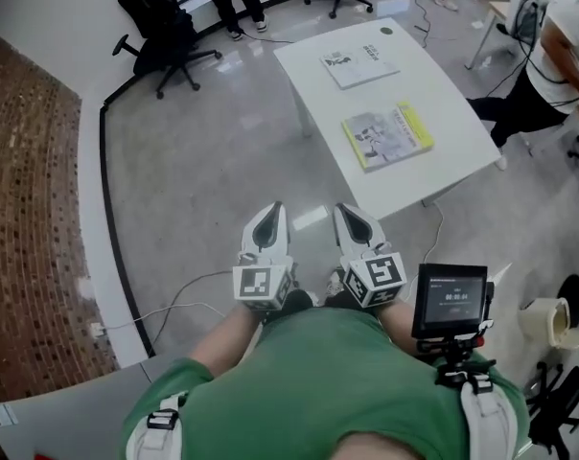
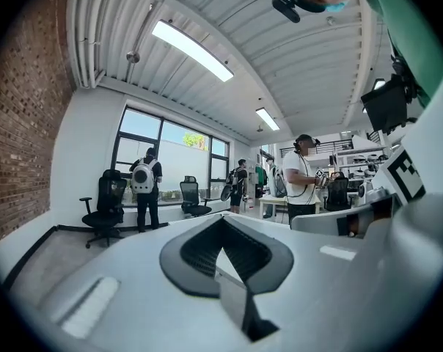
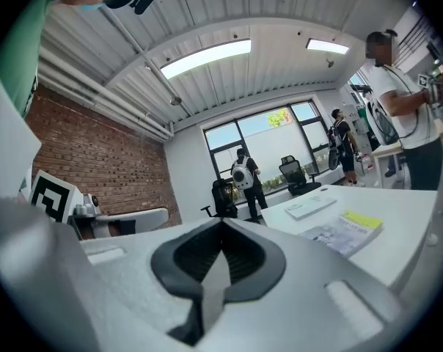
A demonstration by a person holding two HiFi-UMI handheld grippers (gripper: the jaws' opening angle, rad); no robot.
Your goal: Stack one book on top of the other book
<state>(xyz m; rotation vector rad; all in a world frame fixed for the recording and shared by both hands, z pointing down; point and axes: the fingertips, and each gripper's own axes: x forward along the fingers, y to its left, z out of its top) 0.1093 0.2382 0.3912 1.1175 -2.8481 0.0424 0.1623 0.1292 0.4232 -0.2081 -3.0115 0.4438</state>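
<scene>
Two books lie apart on a white table [image 1: 433, 84]. The nearer book [image 1: 387, 135] has a grey cover with a yellow strip; it also shows in the right gripper view as the nearer book [image 3: 346, 232]. The farther book [image 1: 358, 62] is white, and it is the farther book [image 3: 309, 207] in that view too. My left gripper [image 1: 267, 220] and right gripper [image 1: 355, 220] are held side by side over the floor, short of the table. Both are shut and hold nothing.
A black office chair [image 1: 165, 41] stands at the back left, and people stand by the windows [image 2: 144, 189]. A person in a white shirt [image 1: 558, 46] stands right of the table. A cable [image 1: 174, 305] runs across the floor. A small screen [image 1: 451, 300] is mounted at my right.
</scene>
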